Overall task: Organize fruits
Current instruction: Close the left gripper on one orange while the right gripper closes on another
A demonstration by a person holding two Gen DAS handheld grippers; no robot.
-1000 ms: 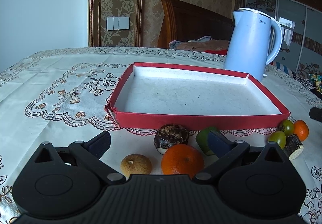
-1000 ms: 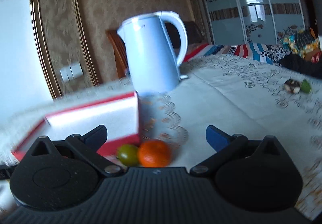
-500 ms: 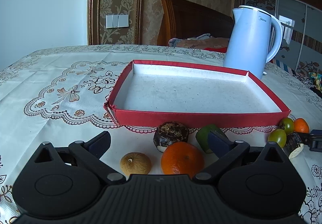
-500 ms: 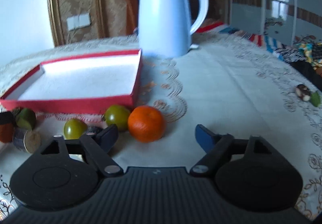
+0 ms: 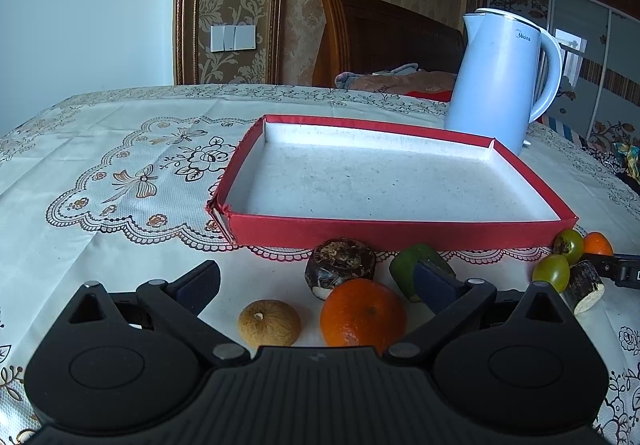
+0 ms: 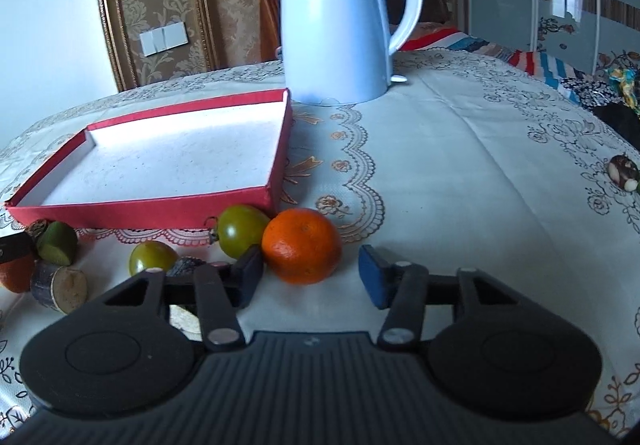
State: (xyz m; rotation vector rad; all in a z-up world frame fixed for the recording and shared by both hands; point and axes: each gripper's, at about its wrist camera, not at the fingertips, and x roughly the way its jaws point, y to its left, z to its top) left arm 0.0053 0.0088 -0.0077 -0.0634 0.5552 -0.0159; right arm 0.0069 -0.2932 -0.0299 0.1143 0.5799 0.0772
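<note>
Having swung closer, right claw (image 6: 312,277) open around orange (image 6: 302,245), left claw (image 5: 316,285) unmoved

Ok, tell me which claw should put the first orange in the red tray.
Right. The right claw is open with a round orange almost between its fingers, beside the empty red cardboard tray. The left claw is open too, its orange equally near.

Your left gripper (image 5: 316,285) sits low with its two fingers spread wide apart. Your right gripper (image 6: 310,273) is low too, fingers open and holding nothing.
</note>
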